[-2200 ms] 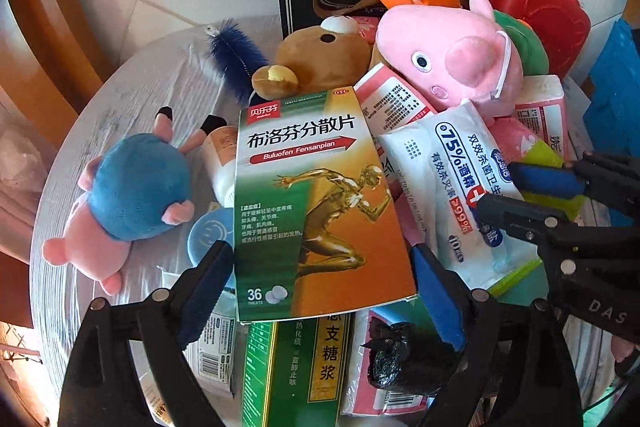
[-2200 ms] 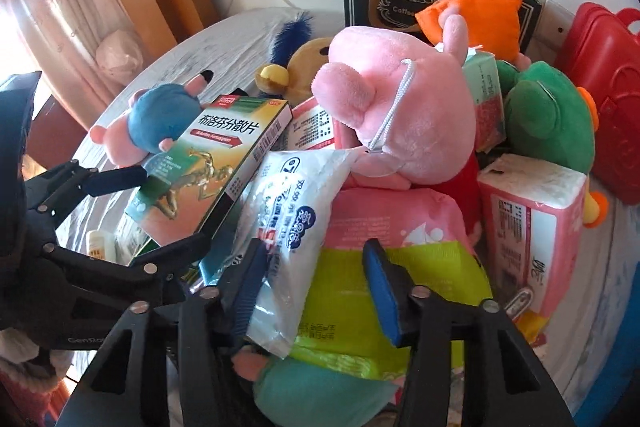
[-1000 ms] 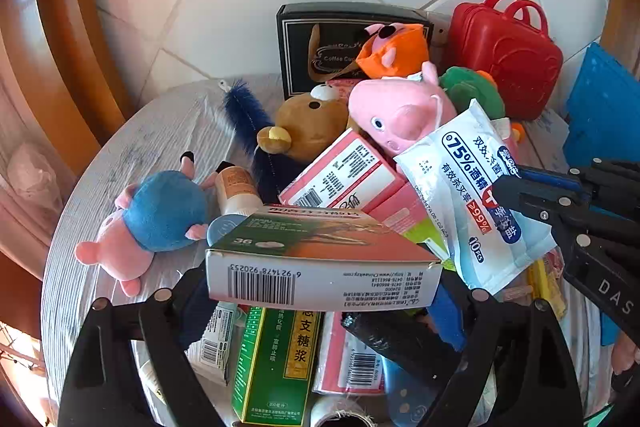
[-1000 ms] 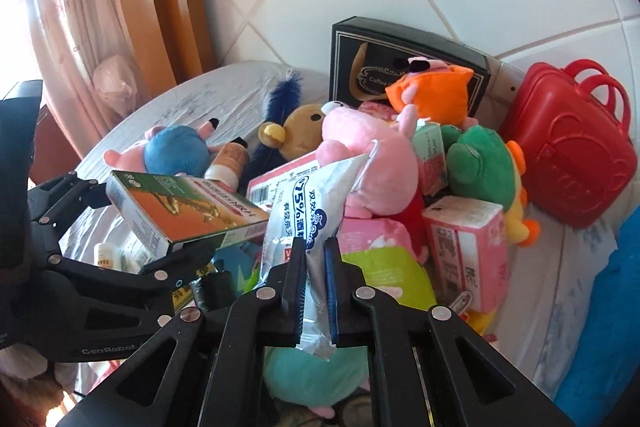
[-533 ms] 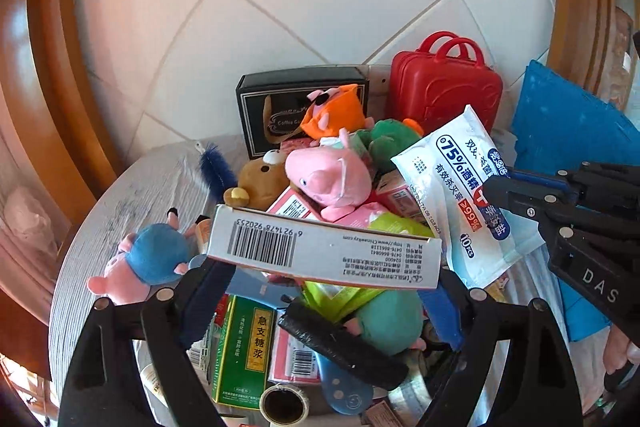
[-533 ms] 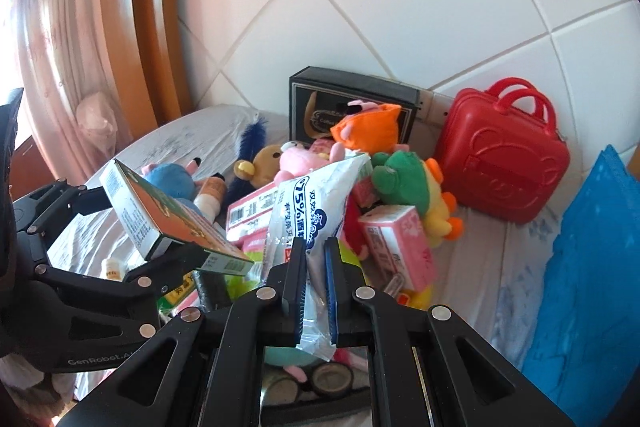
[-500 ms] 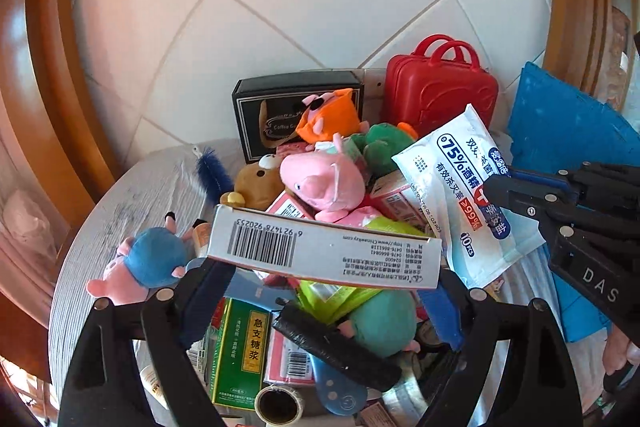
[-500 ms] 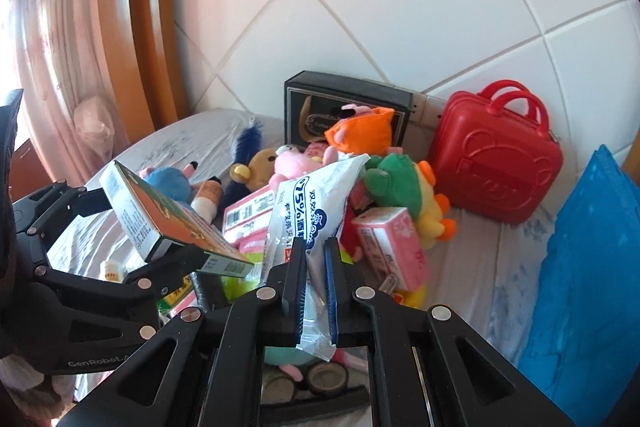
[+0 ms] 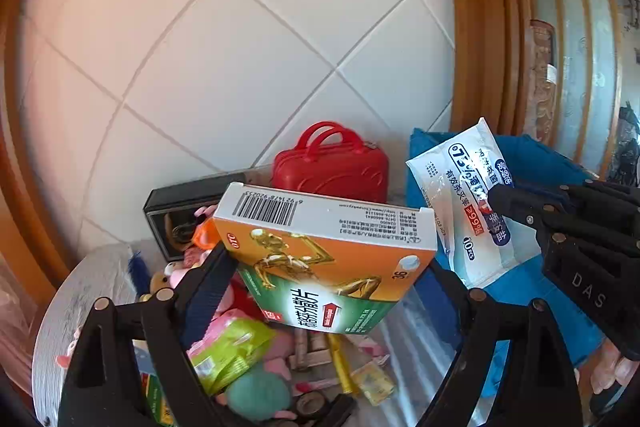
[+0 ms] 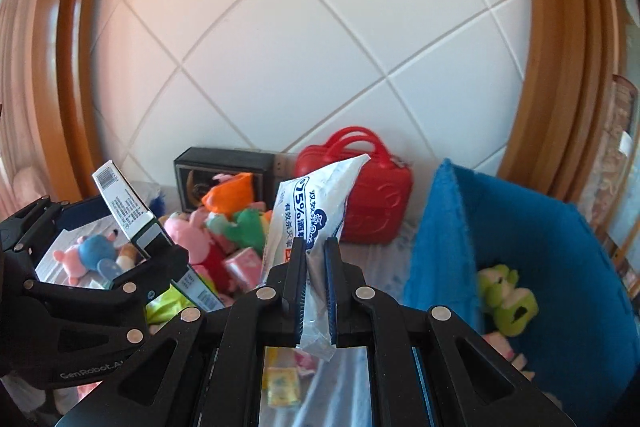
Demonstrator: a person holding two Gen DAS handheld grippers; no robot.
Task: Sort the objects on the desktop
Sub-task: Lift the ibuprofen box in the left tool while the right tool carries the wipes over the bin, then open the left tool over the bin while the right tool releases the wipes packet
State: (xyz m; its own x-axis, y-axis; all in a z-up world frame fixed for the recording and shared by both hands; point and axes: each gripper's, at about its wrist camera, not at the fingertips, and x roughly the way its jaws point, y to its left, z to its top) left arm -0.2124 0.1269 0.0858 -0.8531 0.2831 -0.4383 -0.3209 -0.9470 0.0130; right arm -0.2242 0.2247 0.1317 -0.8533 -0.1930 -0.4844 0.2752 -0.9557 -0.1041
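We have lifted two things above the toy pile (image 10: 224, 227) — the left gripper (image 9: 324, 279) clamps the medicine box (image 9: 332, 259), the right gripper (image 10: 316, 283) pinches the wipes pack (image 10: 312, 211) — next comes dropping them where they belong, maybe the blue bin (image 10: 440, 227) beside the pile.

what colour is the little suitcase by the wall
Red suitcase, handles too; the right wrist view shows it best.

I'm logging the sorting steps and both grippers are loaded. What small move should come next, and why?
Probably carry the right gripper a little rightward over the blue bin and release there. It is shut on the wipes packet, held in the air, and the bin stands open beside it with a green plush inside. The left gripper holds the medicine box.
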